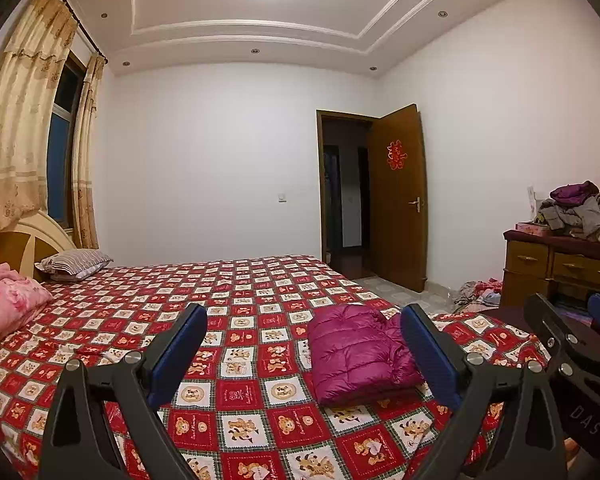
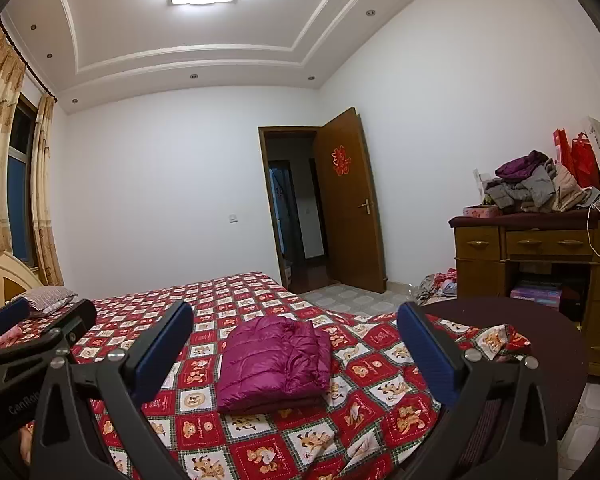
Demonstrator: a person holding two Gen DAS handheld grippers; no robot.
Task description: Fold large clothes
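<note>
Purple down jacket (image 2: 274, 362), folded, lower centre on the bed (image 2: 380, 408): likely light, puffy, slippery, best pinched at edge seams; left gripper (image 1: 304, 354) and right gripper (image 2: 296, 350) fingers spread, empty.

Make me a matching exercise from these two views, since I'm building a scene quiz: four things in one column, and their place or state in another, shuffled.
Things:
1. purple puffer jacket
2. striped pillow
3. pile of clothes
4. wooden door

Place or state:
A. standing open, red paper ornament on it
B. heaped on top of the wooden dresser
C. folded, lying on the chequered bedspread
D. at the head of the bed, by the headboard

Pairs: 1-C, 2-D, 3-B, 4-A
</note>
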